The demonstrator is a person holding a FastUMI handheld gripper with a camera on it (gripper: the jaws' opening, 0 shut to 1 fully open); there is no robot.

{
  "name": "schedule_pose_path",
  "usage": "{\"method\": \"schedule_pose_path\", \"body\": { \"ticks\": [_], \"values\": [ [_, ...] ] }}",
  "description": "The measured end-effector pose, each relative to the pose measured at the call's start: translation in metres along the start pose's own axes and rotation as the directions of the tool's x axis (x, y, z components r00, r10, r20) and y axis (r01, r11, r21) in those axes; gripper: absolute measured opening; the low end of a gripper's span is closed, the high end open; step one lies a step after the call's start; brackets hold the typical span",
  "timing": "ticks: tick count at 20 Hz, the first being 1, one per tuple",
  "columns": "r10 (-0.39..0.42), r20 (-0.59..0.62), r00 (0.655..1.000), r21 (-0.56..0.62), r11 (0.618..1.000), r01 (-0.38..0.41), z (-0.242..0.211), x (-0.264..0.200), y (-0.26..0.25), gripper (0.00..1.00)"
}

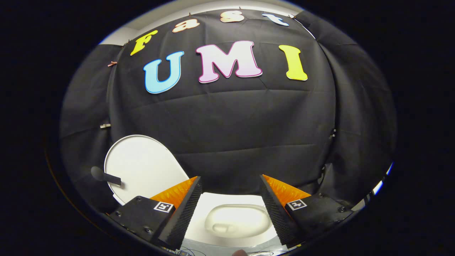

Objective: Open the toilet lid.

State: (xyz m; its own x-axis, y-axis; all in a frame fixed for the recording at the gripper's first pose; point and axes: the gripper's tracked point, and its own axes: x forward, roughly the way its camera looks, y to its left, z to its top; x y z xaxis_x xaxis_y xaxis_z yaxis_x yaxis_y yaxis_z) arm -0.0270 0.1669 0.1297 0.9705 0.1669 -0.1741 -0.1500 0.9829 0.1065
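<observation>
— As the gripper view looked down along the fingers, how did the gripper (229, 185) stand?

— Spread wide, pinching nothing; each finger's inner face was ribbed with fine ridges, and each body carried a small square tag with a blocky printed pattern, no readable words.

— And the toilet lid (144, 167)?

— Raised, standing beyond the left finger against the wrinkled black cloth wall (227, 135); a smooth white oval, matte, with a dark spoon-shaped handle (105, 175) stuck on its face near the outer edge.

— The bowl?

— The toilet bowl (236, 220) lay between the fingers and below them; glossy white, rounded, its basin uncovered.
</observation>
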Motion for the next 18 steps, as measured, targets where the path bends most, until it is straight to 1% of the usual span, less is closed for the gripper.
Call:
{"method": "schedule_pose_path", "body": {
  "ticks": [3,5,7,10,12,14,18],
  "values": [
    [-0.021,0.061,0.998,0.012,1.000,0.020,-0.004,-0.001,-0.017,0.99],
    [-0.016,0.051,0.999,0.029,0.999,0.015,-0.013,-0.001,-0.020,0.99],
    [-0.038,0.042,0.998,-0.004,0.999,0.038,-0.021,0.001,-0.028,0.99],
    [-0.030,0.051,0.998,0.004,1.000,0.030,-0.023,0.003,-0.027,0.99],
    [-0.037,0.071,0.997,-0.019,0.999,0.039,-0.020,0.003,-0.028,0.99],
    [-0.022,0.085,0.996,-0.021,1.000,0.023,-0.015,0.003,-0.022,0.99],
    [-0.027,0.117,0.993,-0.024,0.999,0.030,0.001,-0.001,-0.023,0.99]
  ]
}}
